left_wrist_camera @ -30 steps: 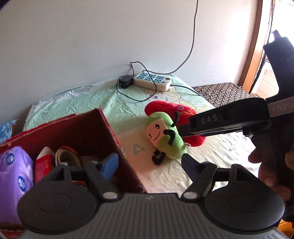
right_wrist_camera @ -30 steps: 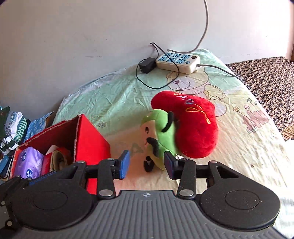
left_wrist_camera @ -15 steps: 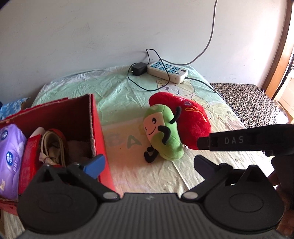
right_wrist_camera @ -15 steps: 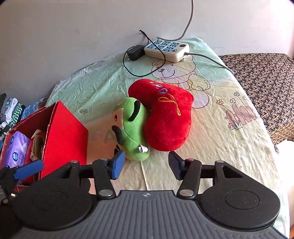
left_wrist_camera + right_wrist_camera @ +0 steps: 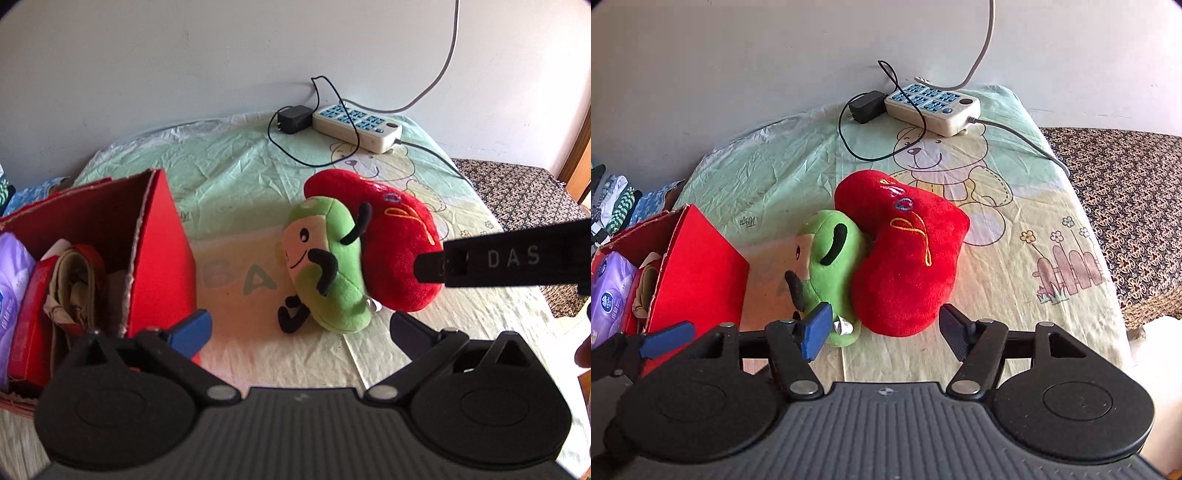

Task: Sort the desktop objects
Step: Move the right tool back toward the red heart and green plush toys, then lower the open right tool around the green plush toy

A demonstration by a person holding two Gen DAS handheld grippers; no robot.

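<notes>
Clutter first: a cream power strip point(image 5: 932, 107) with a black adapter point(image 5: 866, 107) beside it sits at the far edge of the table, against the wall, with a thin black cord looping toward the near side on the cartoon-bear tablecloth point(image 5: 1015, 236). A red cardboard box point(image 5: 147, 254) stands open on the left, holding a purple tissue pack point(image 5: 609, 295), a red packet point(image 5: 31, 317) and a tan strap bundle point(image 5: 79, 280). Its right wall rises just left of the left gripper point(image 5: 299, 326), whose jaws are spread wide and hold nothing. Between the box and the toys the cloth shows printed letters. A green plush point(image 5: 325, 266) with a smiling face and black limbs lies in the middle of the table, leaning against a red heart plush point(image 5: 905, 258) on its right; the two are touching. From the left wrist view the green plush lies just beyond the gap between the spread fingers. The right gripper point(image 5: 882, 330) is also released and empty: its blue left finger sits just in front of the green plush's near end by a small white tag, its dark right finger stands right of the heart's near tip, so the heart's near end lies just beyond that gap. In the left wrist view the right tool's black body crosses in front of the heart's right side.
</notes>
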